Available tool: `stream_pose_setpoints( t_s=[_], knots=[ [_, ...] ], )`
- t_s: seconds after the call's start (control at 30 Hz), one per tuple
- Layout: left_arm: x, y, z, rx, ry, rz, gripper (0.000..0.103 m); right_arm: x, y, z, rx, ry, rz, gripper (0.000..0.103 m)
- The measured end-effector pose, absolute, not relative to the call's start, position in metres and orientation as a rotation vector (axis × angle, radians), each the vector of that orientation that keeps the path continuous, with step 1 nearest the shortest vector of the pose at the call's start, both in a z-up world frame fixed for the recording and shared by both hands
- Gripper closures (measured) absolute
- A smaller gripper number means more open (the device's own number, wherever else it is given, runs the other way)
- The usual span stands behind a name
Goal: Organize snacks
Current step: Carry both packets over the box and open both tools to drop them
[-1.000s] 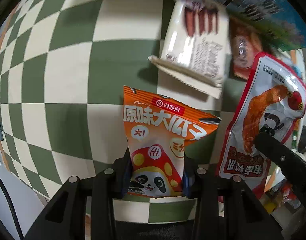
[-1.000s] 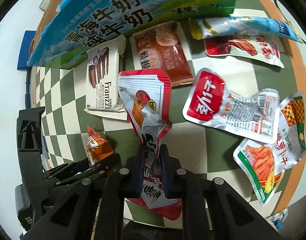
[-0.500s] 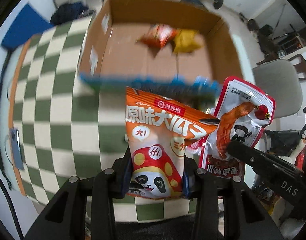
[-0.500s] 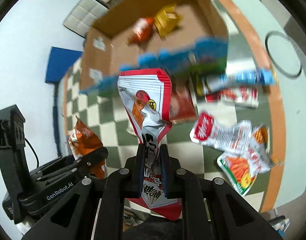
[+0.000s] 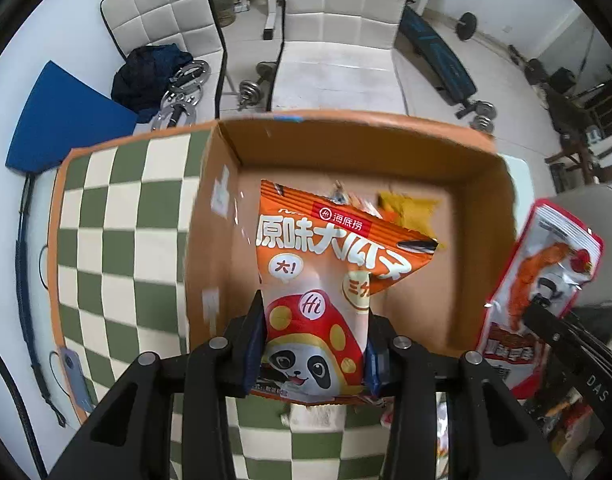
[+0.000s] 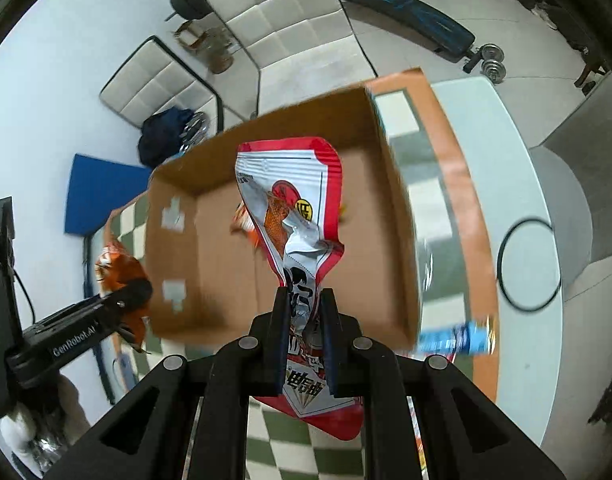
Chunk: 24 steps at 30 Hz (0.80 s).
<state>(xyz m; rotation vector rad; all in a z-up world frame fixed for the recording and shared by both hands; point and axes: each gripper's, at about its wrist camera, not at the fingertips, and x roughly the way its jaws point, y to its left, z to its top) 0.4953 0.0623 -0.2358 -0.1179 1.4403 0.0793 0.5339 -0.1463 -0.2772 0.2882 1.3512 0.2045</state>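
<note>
The left gripper [image 5: 312, 344] points forward toward twelve o'clock, its two fingers [image 5: 254, 340] clamped on the lower part of an orange packet [image 5: 326, 276] standing upright between them. The right gripper [image 6: 303, 340] also points toward twelve o'clock, jaws pinched close on the crumpled waist of a red-and-silver packet [image 6: 293, 200]. In the right wrist view the left gripper shows at eight o'clock; in the left wrist view the right one shows at four o'clock.

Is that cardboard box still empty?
No, the box already holds a yellow packet and another orange one on its floor, seen in the left view.
</note>
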Motion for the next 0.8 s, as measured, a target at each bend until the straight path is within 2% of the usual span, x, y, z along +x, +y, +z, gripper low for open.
stream_pose_setpoints(
  t_s=[0.3,0.73,0.8],
  knots=[
    [0.552,0.071,-0.268,-0.101,1.515,0.114,0.066,0.604,-0.139,-0.316,0.224,1.399,0.141,0.088],
    [0.574,0.076,-0.3,-0.142,1.591,0.1,0.065,0.642,-0.129,-0.347,0.161,1.441,0.097,0.087],
    [0.576,0.078,-0.302,-0.163,1.597,0.098,0.061,0.645,-0.126,-0.351,0.139,1.452,0.098,0.086]
  ],
)
